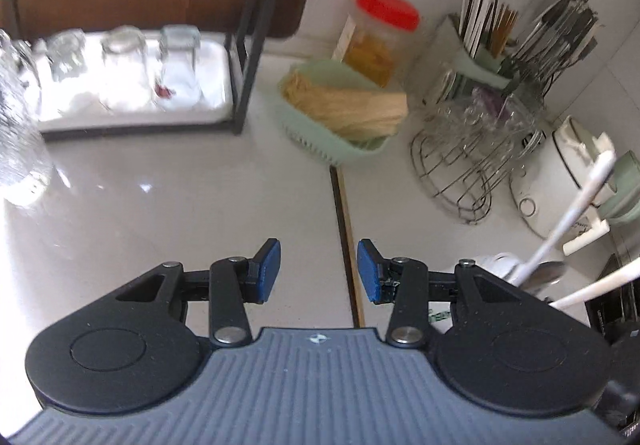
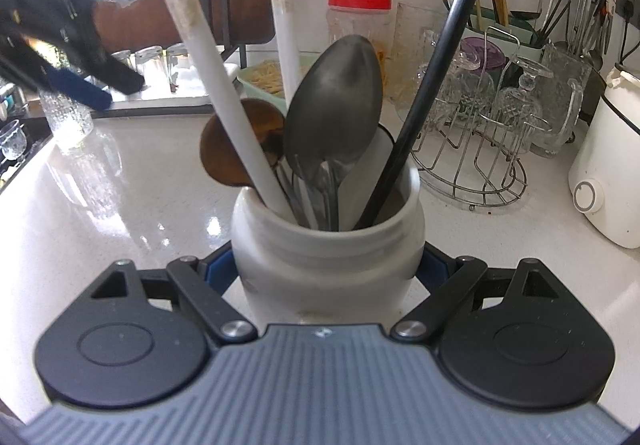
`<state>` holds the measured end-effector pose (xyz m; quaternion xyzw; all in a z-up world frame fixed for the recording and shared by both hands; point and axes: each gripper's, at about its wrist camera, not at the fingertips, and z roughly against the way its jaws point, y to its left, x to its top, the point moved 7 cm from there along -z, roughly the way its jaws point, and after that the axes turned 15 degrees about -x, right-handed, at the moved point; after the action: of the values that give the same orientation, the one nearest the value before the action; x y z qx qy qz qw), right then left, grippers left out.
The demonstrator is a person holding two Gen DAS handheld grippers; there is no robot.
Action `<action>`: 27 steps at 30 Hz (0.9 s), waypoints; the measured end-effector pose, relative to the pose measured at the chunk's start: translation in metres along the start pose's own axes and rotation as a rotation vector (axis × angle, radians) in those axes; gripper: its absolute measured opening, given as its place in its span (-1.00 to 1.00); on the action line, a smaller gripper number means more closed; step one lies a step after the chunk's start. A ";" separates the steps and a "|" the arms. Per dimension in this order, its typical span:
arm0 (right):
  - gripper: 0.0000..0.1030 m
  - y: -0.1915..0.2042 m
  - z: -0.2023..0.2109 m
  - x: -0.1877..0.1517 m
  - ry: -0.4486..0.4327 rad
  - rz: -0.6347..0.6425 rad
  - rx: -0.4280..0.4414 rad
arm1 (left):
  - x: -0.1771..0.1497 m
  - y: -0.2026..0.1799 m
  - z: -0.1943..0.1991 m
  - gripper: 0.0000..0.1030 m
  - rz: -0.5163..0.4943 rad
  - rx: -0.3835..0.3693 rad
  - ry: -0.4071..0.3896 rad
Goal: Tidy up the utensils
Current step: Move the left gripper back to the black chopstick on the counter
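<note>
My right gripper is shut on a white ceramic jar, one blue pad on each side of its body. In the jar stand a large metal spoon, a wooden spoon, two long white handles and a black handle. My left gripper is open above the white countertop, with nothing between its blue pads. In the left wrist view the jar with its white handles sits at the right. In the right wrist view the left gripper hangs at the upper left.
A green basket of noodles, a red-lidded jar, a wire rack of glasses, a chopstick holder and a white appliance line the back right. A black rack with upturned glasses on a tray stands at the back left.
</note>
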<state>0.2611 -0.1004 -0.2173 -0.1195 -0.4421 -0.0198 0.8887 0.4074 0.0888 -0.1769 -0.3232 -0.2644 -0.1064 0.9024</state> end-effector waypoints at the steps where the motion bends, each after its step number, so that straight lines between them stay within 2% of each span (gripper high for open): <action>1: 0.78 0.000 0.000 0.000 0.000 0.003 -0.001 | -0.003 0.004 -0.008 -0.07 0.002 0.000 0.011; 9: 0.78 0.000 -0.001 0.002 0.014 0.001 -0.003 | -0.024 0.010 -0.069 -0.07 -0.058 -0.015 0.096; 15: 0.78 -0.001 -0.001 0.002 0.025 -0.002 -0.005 | -0.039 0.006 -0.097 -0.07 -0.120 0.009 0.142; 20: 0.77 0.000 -0.002 0.002 0.032 -0.004 -0.008 | -0.043 0.001 -0.106 -0.07 -0.175 0.017 0.154; 27: 0.77 0.000 -0.003 0.003 0.035 -0.007 -0.008 | -0.044 -0.004 -0.110 -0.07 -0.298 0.094 0.176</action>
<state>0.2647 -0.1010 -0.2168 -0.1213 -0.4269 -0.0268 0.8957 0.4138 0.0167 -0.2708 -0.2274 -0.2341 -0.2546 0.9103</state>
